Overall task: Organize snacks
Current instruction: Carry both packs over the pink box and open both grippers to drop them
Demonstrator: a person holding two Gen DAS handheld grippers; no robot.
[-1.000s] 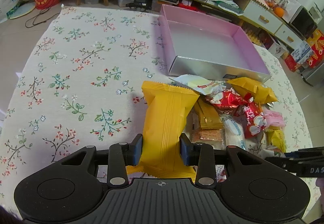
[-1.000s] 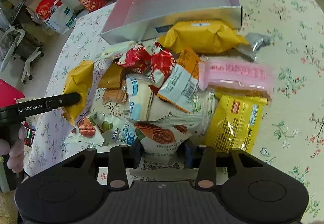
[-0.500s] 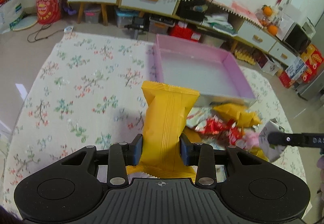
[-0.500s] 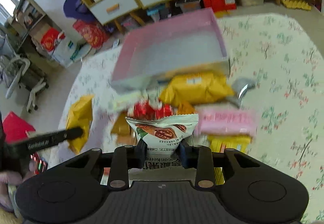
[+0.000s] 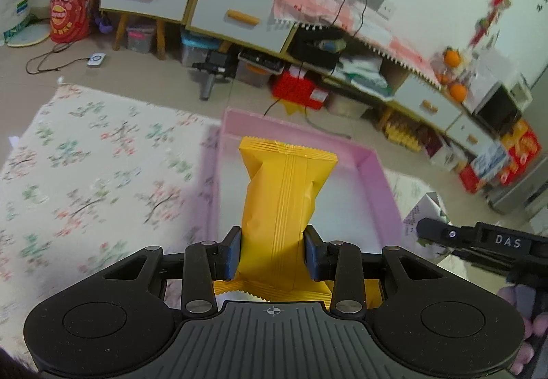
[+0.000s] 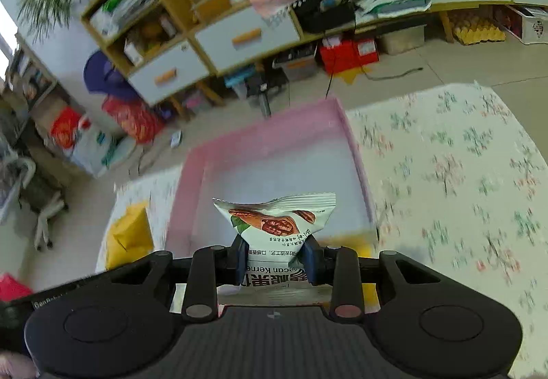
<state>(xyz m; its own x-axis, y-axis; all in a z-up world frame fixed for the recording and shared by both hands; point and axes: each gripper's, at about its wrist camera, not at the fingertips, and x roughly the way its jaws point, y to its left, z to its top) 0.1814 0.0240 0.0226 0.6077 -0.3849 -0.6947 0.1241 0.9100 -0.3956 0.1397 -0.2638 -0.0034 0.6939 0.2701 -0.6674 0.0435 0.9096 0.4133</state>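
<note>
1. A table (image 5: 85, 180) with a white flowery cloth fills the lower part of both views
2. A pink box (image 5: 376, 173) sits on the table with its top open, and its inside looks bare, though the picture is blurry there
3. The left gripper (image 5: 272, 254) is partly closed and squeezes a yellow snack bag (image 5: 284, 200) near its bottom end; the bag sticks up in front of the pink box, up in the air
4. The right gripper (image 6: 274, 257) is closed tight on a white nut snack bag (image 6: 277, 221), which is also held up in front of the pink box (image 6: 274, 170)
5. In the right view, the yellow snack bag (image 6: 128, 235) shows at the left, just beside the box
6. A bit of a hand (image 5: 524, 338) shows at the right edge of the left view, under the other gripper
</note>
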